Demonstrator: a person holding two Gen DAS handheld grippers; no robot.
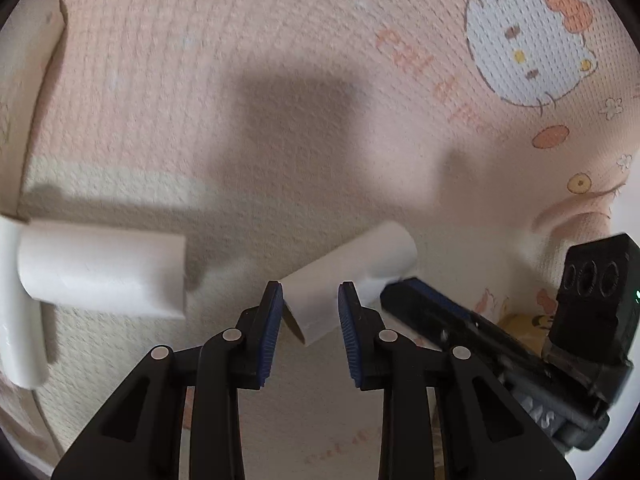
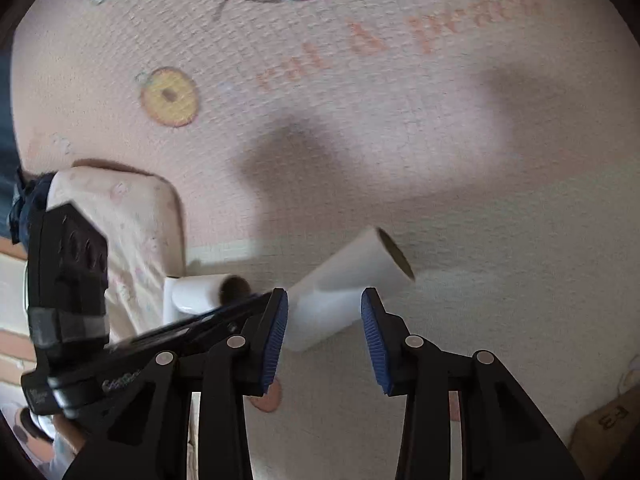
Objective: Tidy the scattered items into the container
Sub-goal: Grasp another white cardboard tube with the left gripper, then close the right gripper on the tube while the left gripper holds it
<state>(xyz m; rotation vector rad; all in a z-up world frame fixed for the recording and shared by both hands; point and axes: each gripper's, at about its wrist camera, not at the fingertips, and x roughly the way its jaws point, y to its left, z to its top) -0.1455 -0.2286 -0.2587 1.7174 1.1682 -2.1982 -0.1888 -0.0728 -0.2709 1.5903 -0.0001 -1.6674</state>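
A white paper tube (image 1: 344, 276) lies on the pink cartoon-print mat. My left gripper (image 1: 310, 304) has its blue pads on either side of the tube's near end, close to it but with gaps showing. In the right wrist view the same tube (image 2: 344, 280) lies slanted, its open end up right. My right gripper (image 2: 324, 312) straddles its lower end with jaws apart. A second white tube (image 1: 104, 276) lies to the left, also seen in the right wrist view (image 2: 200, 292).
The right gripper's body (image 1: 520, 332) shows at the right of the left wrist view; the left gripper's body (image 2: 80, 300) shows at the left of the right wrist view. A white curved piece (image 1: 16, 312) stands at the far left. A cushion (image 2: 132, 232) lies left.
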